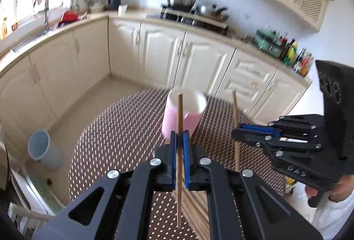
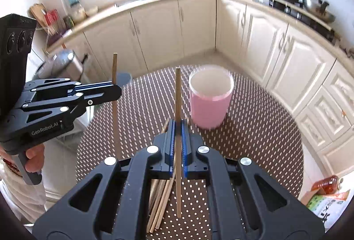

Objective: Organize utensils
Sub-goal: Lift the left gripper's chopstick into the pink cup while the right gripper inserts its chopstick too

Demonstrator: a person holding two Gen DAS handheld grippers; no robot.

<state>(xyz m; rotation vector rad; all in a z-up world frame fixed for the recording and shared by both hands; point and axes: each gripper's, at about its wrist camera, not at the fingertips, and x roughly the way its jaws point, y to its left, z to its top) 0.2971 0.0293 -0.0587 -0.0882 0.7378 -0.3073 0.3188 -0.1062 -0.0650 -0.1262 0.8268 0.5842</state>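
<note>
The left tool is closed narrow on one thin wooden chopstick, which stands almost upright between the blue pads. The right tool holds a second thin wooden chopstick in the same way. Each tool also shows in the other's view, at the side, with its stick upright.

The pink cylindrical cup with a white inside stands open on the round bench with a brown dotted cover, far from both tools and a little to the right in the right wrist view. A loose bundle of wooden chopsticks lies on the bench near the right tool, under its fingers.

The main risk is probably at the cup. Each stick is pinched at one small place only, so it can turn between the pads and its low end can hit the rim instead of going inside. The cup looks light, and a push on its rim could tip it over. The two tools are also near each other, so if both go to the cup together, the sticks may cross or knock. If a tool opens too high, the stick could bounce out.
</note>
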